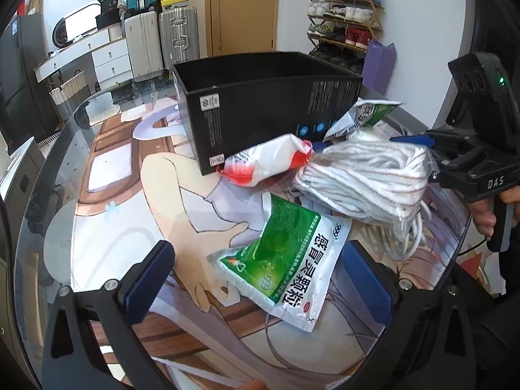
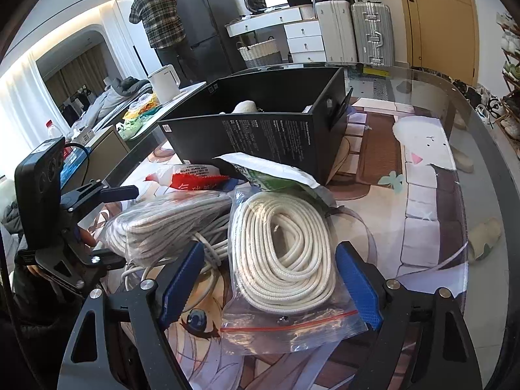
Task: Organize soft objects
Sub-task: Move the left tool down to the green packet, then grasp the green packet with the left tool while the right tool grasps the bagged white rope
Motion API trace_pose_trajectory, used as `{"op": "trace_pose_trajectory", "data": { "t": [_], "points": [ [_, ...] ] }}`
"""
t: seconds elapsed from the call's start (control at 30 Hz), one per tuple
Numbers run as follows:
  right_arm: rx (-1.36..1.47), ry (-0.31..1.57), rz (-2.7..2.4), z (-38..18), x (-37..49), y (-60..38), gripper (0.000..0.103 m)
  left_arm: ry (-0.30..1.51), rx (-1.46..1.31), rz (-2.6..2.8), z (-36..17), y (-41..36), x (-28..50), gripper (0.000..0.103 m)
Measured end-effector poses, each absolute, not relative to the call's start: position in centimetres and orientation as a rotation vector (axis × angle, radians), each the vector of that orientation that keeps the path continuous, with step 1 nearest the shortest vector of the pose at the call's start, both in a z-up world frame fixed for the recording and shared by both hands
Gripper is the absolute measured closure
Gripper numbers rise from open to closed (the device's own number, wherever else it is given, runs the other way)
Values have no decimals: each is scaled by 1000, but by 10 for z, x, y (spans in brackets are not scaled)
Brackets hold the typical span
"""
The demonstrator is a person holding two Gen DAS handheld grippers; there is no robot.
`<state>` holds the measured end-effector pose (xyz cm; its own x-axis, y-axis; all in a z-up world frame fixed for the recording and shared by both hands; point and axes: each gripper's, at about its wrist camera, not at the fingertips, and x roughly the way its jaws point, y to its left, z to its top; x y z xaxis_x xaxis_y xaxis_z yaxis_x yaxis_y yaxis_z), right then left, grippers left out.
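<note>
left gripper (image 1: pixel 260 279) gapes wide around the green-and-white packet (image 1: pixel 286 260), lower centre — not gripping. right gripper (image 2: pixel 273 279) stands open astride the bagged rope coil (image 2: pixel 282 250); black box (image 2: pixel 269 123) behind.

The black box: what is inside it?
In the right wrist view, the black box holds a pale rounded thing peeking above the near wall. That wall covers the rest inside. In the left wrist view only dark inner walls show.
</note>
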<state>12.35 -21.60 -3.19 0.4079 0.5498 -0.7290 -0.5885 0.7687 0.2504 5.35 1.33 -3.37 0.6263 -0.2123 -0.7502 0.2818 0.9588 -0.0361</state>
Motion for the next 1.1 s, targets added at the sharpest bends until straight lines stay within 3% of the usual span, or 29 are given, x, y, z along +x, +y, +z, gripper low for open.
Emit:
{"op": "trace_pose_trajectory", "data": {
  "t": [0.37,0.4,0.53,0.57,0.83,1.03,1.1],
  "points": [
    [-57,904,707,-32,126,-221,18,883,129,-291,-34,4,63,1],
    [-54,905,708,-32,126,-221,18,881,129,-296,-33,4,63,3],
    [-56,913,708,-34,126,-222,18,853,148,-342,-29,2,59,35],
    [-57,912,708,-34,126,-222,18,848,151,-352,-28,1,58,39],
    [-52,911,710,-34,126,-223,18,846,142,-355,-23,6,52,52],
    [-52,904,698,-34,125,-224,18,838,97,-335,-22,14,48,54],
    [-47,897,704,-34,124,-224,23,833,80,-328,-22,17,48,55]
  ]
}}
